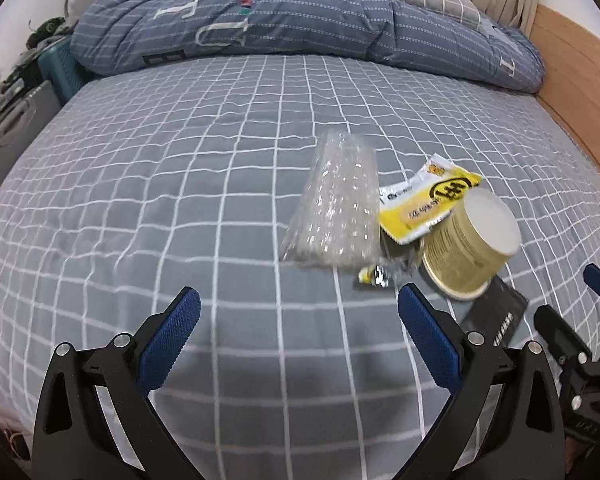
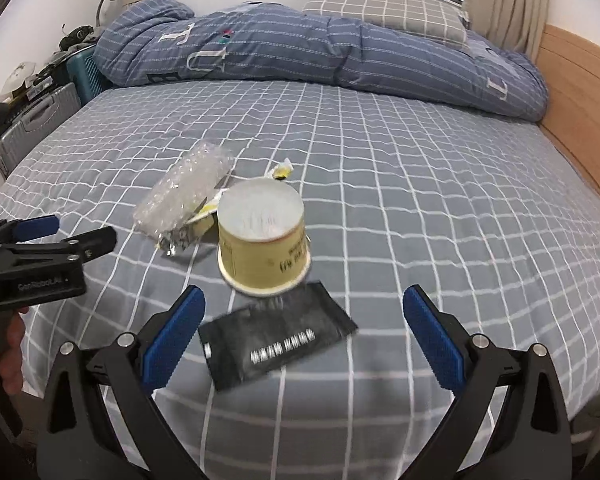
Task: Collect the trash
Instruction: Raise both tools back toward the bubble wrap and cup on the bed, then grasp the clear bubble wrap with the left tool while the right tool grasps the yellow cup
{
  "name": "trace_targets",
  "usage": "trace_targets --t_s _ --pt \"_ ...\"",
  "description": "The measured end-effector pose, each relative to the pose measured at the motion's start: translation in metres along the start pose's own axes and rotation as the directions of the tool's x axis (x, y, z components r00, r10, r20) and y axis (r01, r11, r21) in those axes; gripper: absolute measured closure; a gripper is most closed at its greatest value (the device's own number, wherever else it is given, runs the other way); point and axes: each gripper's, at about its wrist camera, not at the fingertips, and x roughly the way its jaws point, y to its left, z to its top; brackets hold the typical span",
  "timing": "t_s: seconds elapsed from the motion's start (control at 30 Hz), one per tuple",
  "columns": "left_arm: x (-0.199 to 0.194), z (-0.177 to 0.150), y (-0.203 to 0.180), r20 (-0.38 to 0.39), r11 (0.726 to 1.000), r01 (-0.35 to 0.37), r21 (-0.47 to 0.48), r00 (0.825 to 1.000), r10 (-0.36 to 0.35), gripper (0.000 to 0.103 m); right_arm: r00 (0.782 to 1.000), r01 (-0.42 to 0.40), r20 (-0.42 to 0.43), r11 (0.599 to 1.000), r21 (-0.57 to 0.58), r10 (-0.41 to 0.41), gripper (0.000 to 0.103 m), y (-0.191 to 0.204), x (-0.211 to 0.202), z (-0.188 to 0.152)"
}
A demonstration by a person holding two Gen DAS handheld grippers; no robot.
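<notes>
Nearest the right hand-held gripper (image 2: 304, 328), whose jaws stood wide and released with nothing between them, a black packet (image 2: 278, 338) lay flat on the bed (image 2: 420, 220). Just beyond it, touching its far edge, an upturned paper cup (image 2: 262, 240) stood mouth-down. The left hand-held gripper (image 1: 300, 332) hovered likewise spread and empty, short of a clear plastic wrapper (image 1: 334, 204) and a yellow packet (image 1: 424, 206) that leaned against the cup. Farther back lay a folded blue quilt (image 2: 320, 48) and a pillow (image 2: 384, 8). The packet being thin, a good pick probably meant lowering one finger to the sheet, sliding under an edge, then closing gently without nudging the cup.
</notes>
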Motion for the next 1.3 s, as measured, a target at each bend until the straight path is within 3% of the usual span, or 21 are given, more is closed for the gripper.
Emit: trace_targets --t_s 0.37,0.63,0.8,1.03,1.1,1.17,1.3 --pt "0.056 0.026 -0.009 -0.044 0.998 0.054 0.039 0.998 -0.052 0.006 0.999 -0.016 0.034 0.997 -0.077 0.019 0.008 0.015 0.038 0.013" --pt "0.078 0.035 -0.022 -0.071 0.994 0.014 0.106 0.997 -0.007 0.011 0.998 -0.055 0.023 0.995 -0.088 0.057 0.008 0.019 0.055 0.014" --pt "0.092 0.036 -0.024 -0.093 0.993 0.021 0.120 0.996 -0.010 0.024 0.996 -0.087 0.002 0.995 -0.045 0.088 0.016 0.011 0.066 0.017" --pt "0.098 0.038 -0.019 -0.110 0.993 0.082 0.089 0.991 -0.072 0.053 0.989 -0.151 -0.014 0.988 -0.026 0.150 0.022 0.016 0.074 0.023" --pt "0.097 0.038 -0.017 -0.106 0.992 0.097 0.082 0.990 -0.088 0.062 0.988 -0.151 -0.020 0.988 -0.015 0.150 0.032 0.018 0.077 0.023" --pt "0.096 0.040 -0.015 -0.098 0.992 0.097 0.082 0.991 -0.089 0.071 0.989 -0.146 -0.010 0.989 -0.013 0.146 0.033 0.019 0.076 0.022" --pt "0.095 0.042 -0.012 -0.083 0.992 0.111 0.062 0.991 -0.106 0.077 0.991 -0.132 -0.001 0.991 -0.028 0.132 0.033 0.022 0.074 0.021"
